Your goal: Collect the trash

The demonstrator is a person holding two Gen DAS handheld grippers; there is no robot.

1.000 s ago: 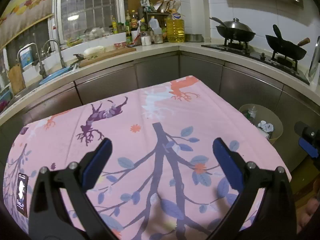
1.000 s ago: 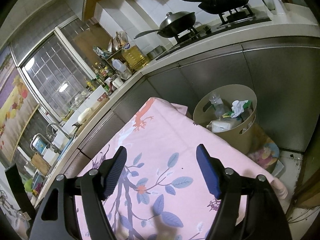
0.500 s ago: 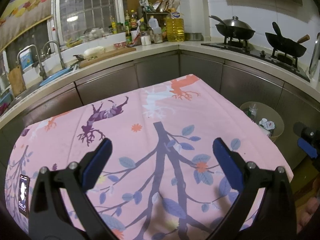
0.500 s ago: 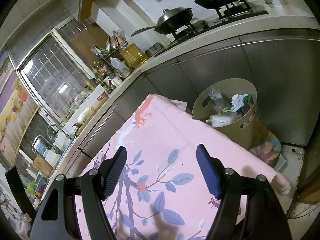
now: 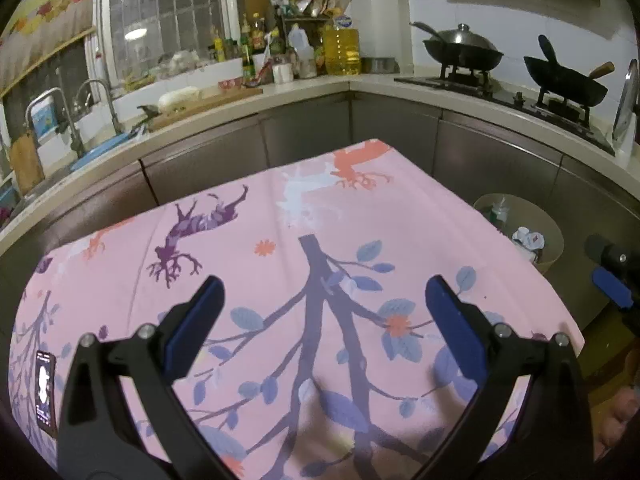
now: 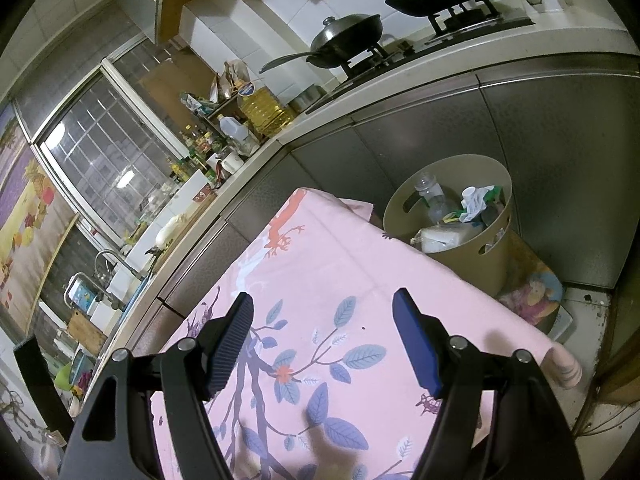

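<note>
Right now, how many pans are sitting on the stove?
2. A lidded wok sits on the burner nearer the oil bottle; an open black pan sits on the other burner, toward the counter's end. No more show.

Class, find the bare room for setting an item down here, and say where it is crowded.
Free: the pink tablecloth, apart from the phone at its left edge. Crowded: the worktop corner with bottles and the full bin.

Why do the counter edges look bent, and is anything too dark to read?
Left wrist view: fisheye bends the pale kitchen counter, corners black, dim indoor light. Right wrist view: tilted, same bending; soft shadows on the pink leaf-print tablecloth; the beige round trash bin stays readable.
</note>
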